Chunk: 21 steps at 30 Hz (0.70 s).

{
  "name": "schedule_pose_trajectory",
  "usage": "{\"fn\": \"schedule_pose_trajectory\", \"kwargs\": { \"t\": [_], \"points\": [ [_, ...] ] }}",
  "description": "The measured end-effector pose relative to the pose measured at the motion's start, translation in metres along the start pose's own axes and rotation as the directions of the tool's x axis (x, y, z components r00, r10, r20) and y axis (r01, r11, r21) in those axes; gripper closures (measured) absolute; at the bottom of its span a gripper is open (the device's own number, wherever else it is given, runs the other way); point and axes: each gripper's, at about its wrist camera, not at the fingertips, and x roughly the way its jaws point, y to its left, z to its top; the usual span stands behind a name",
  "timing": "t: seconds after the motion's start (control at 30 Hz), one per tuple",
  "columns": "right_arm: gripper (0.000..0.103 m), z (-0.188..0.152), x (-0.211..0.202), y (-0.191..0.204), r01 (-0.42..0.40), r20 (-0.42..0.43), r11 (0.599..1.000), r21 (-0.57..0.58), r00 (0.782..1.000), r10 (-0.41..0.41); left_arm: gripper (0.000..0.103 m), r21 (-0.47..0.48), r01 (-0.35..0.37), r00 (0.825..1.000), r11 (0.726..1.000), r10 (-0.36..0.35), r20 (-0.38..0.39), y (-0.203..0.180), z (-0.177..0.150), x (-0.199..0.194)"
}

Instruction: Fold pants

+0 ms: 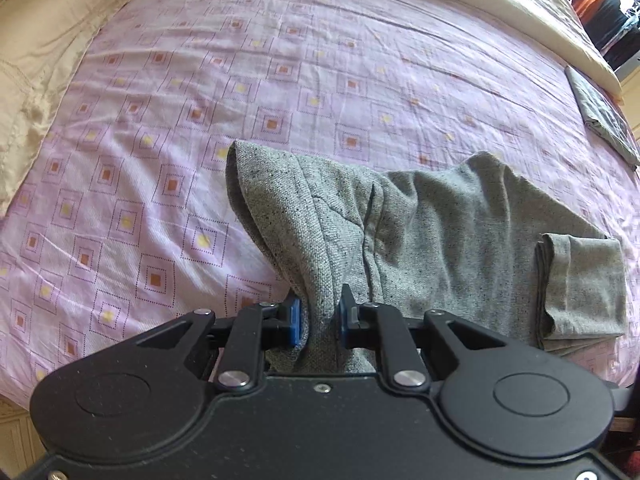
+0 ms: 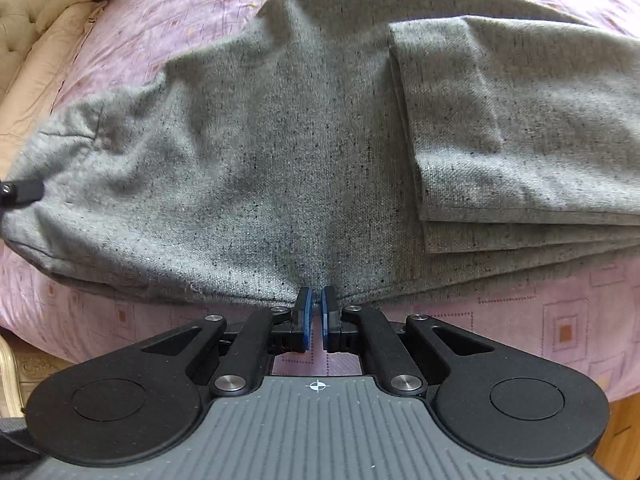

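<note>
Grey speckled pants (image 1: 440,220) lie on the pink patterned bed sheet (image 1: 280,60), their right end folded over into a layered stack (image 1: 580,280). My left gripper (image 1: 320,304) is shut on a bunch of the pants' left end, which hangs raised off the sheet. In the right wrist view the pants (image 2: 280,140) spread wide, the folded stack (image 2: 520,120) at right. My right gripper (image 2: 317,296) is shut, its blue pads almost together, tips at the pants' near edge. Whether cloth is pinched there I cannot tell. A black finger (image 2: 20,192) of the left gripper shows at the left edge.
A beige quilted cover (image 1: 40,60) lies along the left and far sides of the bed. A folded grey cloth (image 1: 604,116) rests near the bed's far right edge. The bed's near edge and wooden floor (image 2: 624,440) show below the right gripper.
</note>
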Motion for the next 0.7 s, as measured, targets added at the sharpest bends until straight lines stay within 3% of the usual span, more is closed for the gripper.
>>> {"fn": "schedule_pose_trajectory", "kwargs": {
  "t": [0.2,0.37,0.53,0.7],
  "points": [
    [0.103,0.005,0.0,-0.02,-0.106,0.012,0.994,0.023,0.994,0.106,0.082,0.044,-0.058,0.996,0.997,0.055,0.068,-0.036,0.0,-0.026],
    [0.098,0.007,-0.028,-0.045,-0.218,0.038,0.975,0.045,0.976,0.216,0.083,0.123,-0.085,0.986,0.989,0.066,0.152,-0.095,0.001,-0.064],
    [0.098,0.007,-0.069,-0.1,-0.251,0.101,0.965,0.071,0.965,0.244,0.083,0.268,-0.089,0.976,0.959,0.031,0.214,-0.192,0.005,-0.083],
    [0.097,0.011,-0.095,-0.172,-0.208,0.149,0.969,0.134,0.971,0.188,0.082,0.386,-0.014,0.981,0.922,-0.063,0.185,-0.3,-0.003,-0.048]
  ]
}}
